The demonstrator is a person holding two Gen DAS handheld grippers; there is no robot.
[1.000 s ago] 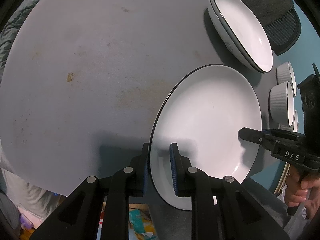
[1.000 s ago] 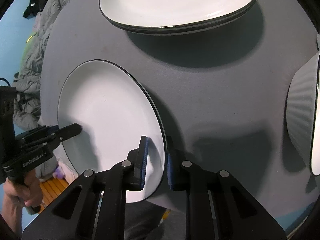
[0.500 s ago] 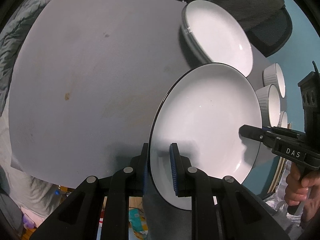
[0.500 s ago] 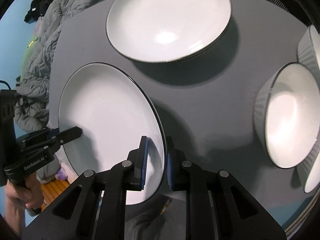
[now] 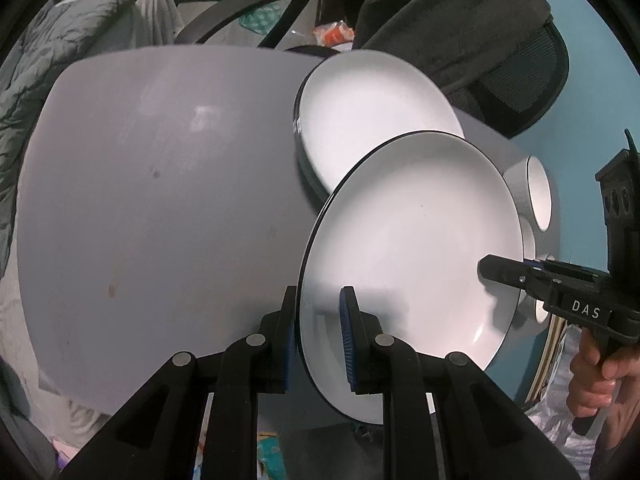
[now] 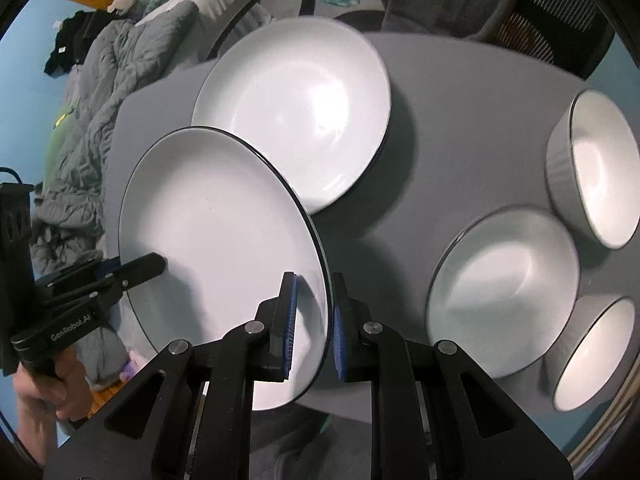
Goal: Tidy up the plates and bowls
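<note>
Plate [image 5: 412,240]: white with a dark rim, held in the air above the grey table [image 5: 160,200], overlapping the plate stack [image 5: 372,112] in view.
Left gripper [image 5: 318,332]: clenched on the plate's near-left rim.
Right gripper [image 6: 314,320]: clamped on the opposite rim.
Bowls [image 6: 504,292]: three, standing on the table to the right of the stack.
Chair [image 5: 516,72]: behind the table, draped with dark cloth.

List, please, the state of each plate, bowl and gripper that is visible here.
Held plate: off the table, tilted, gripped at two opposite rims.
Plate stack: resting on the table, beyond the held plate.
Three bowls: upright, empty, on the table.
Left gripper: jaws shut on the plate's rim.
Right gripper: jaws shut on the opposite rim.
</note>
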